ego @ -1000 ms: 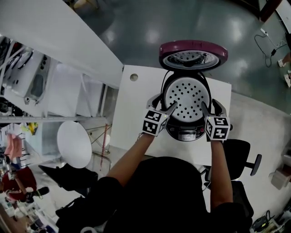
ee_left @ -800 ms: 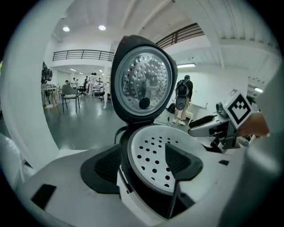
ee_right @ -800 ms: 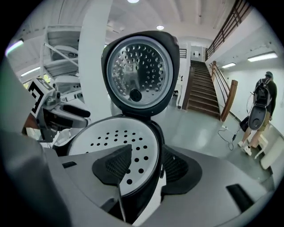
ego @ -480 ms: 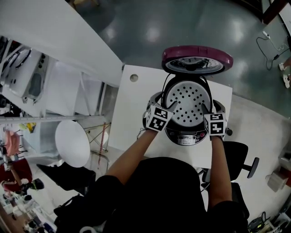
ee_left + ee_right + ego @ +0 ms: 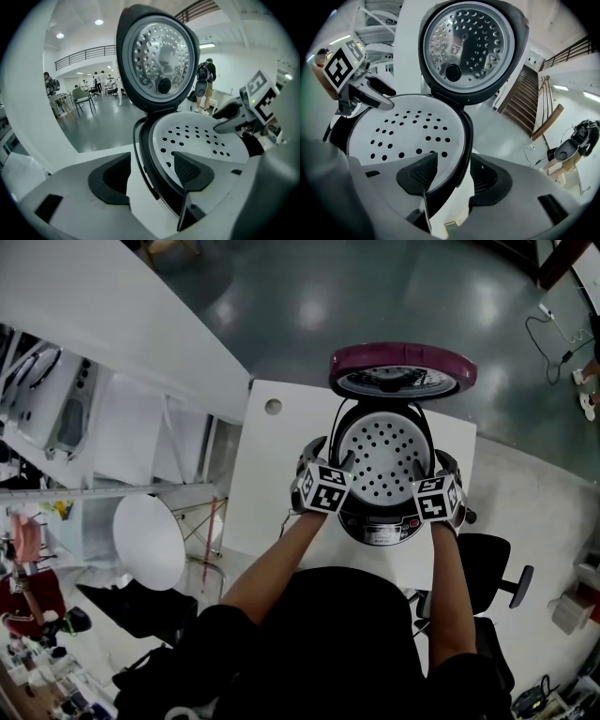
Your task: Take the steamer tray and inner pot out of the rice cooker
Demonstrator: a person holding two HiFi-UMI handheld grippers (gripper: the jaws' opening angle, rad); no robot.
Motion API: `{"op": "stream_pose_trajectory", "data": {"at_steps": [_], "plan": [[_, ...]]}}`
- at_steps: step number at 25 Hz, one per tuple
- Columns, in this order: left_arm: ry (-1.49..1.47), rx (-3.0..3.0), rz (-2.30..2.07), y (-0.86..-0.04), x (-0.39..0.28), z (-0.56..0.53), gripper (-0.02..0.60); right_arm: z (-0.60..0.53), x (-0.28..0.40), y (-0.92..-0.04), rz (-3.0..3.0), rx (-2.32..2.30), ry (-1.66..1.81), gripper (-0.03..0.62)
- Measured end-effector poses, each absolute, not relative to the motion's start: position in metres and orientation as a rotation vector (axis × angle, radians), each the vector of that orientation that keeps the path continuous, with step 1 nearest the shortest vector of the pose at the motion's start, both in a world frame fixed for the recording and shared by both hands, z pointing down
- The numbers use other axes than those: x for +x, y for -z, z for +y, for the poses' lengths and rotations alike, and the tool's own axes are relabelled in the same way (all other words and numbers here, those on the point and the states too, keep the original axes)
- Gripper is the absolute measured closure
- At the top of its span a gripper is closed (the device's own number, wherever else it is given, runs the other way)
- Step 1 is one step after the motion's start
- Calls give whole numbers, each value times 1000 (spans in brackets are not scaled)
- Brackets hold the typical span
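Head view shows both grippers lowered to the cooker (image 5: 380, 521), left gripper (image 5: 345, 468) at its left rim, right gripper (image 5: 422, 476) at its right. Both gape wide, holding nothing, the right's jaws having just opened further. Each straddles the edge of the tray (image 5: 384, 457) seated in the cooker's mouth, seemingly ready to close.

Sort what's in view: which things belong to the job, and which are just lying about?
Job: rice cooker, its raised lid, steamer tray, left claw and right claw, both open.
Lying about: white table, office chair, floor cable.
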State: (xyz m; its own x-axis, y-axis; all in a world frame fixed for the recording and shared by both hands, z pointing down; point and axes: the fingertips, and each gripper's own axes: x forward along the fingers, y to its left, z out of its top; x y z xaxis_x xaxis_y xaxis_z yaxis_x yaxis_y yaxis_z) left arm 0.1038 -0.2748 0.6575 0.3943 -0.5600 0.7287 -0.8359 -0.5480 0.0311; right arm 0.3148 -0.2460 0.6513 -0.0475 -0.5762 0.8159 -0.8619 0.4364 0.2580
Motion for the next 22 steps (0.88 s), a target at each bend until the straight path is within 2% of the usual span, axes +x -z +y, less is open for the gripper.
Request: {"op": "stream_pose_trajectory", "data": {"at_steps": [3,6,9,10,15,22], "plan": [[-955,2263,-1206,-654,104,-275,315,-250,314,-645,-1725,1244,-338,388],[-895,2331,-1224,-635,109,-277,392,-254,313,-631,-1718,1241,-292,404],[-859,2391,-1275,-617,113,-280,502,-260,312,-620,-1720,1249,-256,460],[-849,2384,-1307,-615,109,-282,575,-261,313,-618,-1725,1258,-256,500],[-814,2315,-1311,-622,87,-287,575,-256,315,-629,-1737,1258,-329,493],[-801,2342,-1232,-621,103,-270,574,-252,314,-620,-1756,1314,-336,513]]}}
